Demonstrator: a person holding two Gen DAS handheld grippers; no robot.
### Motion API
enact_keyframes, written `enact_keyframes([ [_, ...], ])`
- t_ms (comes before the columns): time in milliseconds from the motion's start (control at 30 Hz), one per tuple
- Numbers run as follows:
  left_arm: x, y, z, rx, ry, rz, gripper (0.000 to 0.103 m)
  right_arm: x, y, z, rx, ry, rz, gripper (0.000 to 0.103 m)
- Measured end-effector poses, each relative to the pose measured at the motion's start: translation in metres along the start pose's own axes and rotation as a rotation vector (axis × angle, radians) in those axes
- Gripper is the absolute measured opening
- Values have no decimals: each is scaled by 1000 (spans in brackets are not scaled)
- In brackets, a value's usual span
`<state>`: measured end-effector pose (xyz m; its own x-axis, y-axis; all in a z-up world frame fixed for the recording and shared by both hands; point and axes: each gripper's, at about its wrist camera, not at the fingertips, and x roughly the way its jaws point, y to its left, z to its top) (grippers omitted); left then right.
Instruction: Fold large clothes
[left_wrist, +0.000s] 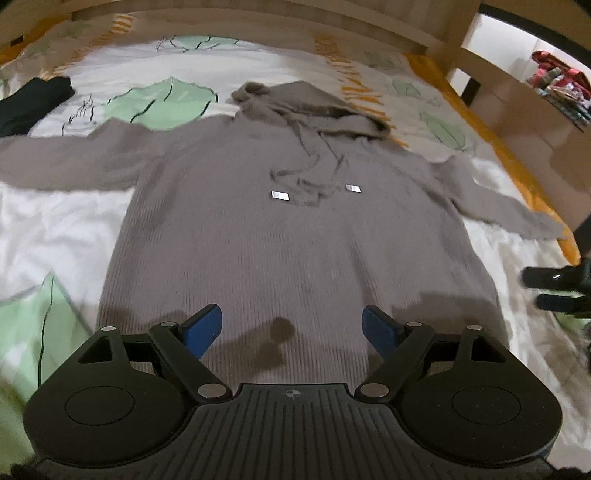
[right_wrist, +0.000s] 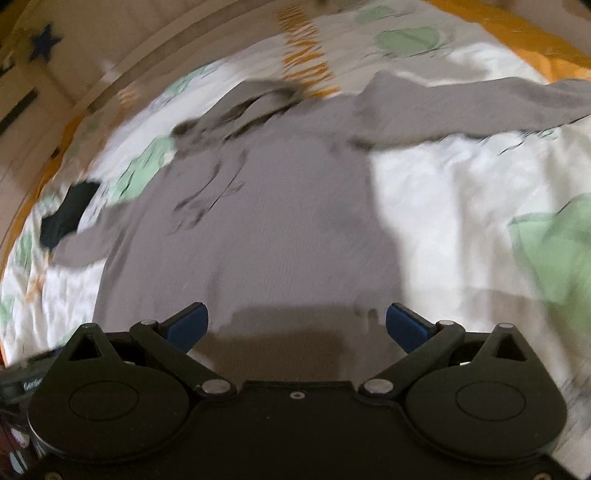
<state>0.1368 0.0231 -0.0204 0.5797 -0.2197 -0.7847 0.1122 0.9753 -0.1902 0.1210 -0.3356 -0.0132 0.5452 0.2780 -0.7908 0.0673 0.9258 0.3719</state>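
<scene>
A grey knitted hoodie lies flat on the bed, front up, hood at the far end and both sleeves spread out sideways. Its drawstrings end in two shiny tips. My left gripper hovers open over the lower hem, nothing between its blue pads. In the right wrist view the same hoodie looks blurred and tilted, and my right gripper stands open above its lower right part. The right gripper also shows as dark fingers at the right edge of the left wrist view.
The bed has a white cover with green leaf and orange prints. A dark folded garment lies at the far left of the bed. A wooden bed frame runs behind, with shelves of coloured items to the right.
</scene>
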Motion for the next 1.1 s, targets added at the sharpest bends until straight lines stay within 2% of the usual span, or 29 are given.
enact_keyframes([
  [333, 49, -1, 59, 58, -48, 48, 83, -6, -106, 94, 169, -130, -157, 102],
  [567, 90, 1, 83, 150, -70, 109, 83, 0, -177, 132, 232, -200, -298, 102],
  [700, 116, 7, 86, 157, -39, 120, 83, 2, -217, 142, 270, -253, -363, 101],
  [800, 136, 14, 80, 143, 14, 118, 84, 4, -245, 144, 330, -256, -405, 91],
  [867, 141, 14, 76, 157, -5, 116, 92, 5, -259, 145, 367, -257, -422, 83],
  [900, 142, 12, 76, 173, -10, 123, 93, 6, -267, 145, 386, -264, -418, 77],
  [1067, 144, 12, 78, 186, -3, 118, 97, 12, -290, 154, 448, -303, -386, 67],
  [1100, 145, 12, 78, 186, -1, 115, 97, 13, -291, 156, 448, -312, -389, 63],
])
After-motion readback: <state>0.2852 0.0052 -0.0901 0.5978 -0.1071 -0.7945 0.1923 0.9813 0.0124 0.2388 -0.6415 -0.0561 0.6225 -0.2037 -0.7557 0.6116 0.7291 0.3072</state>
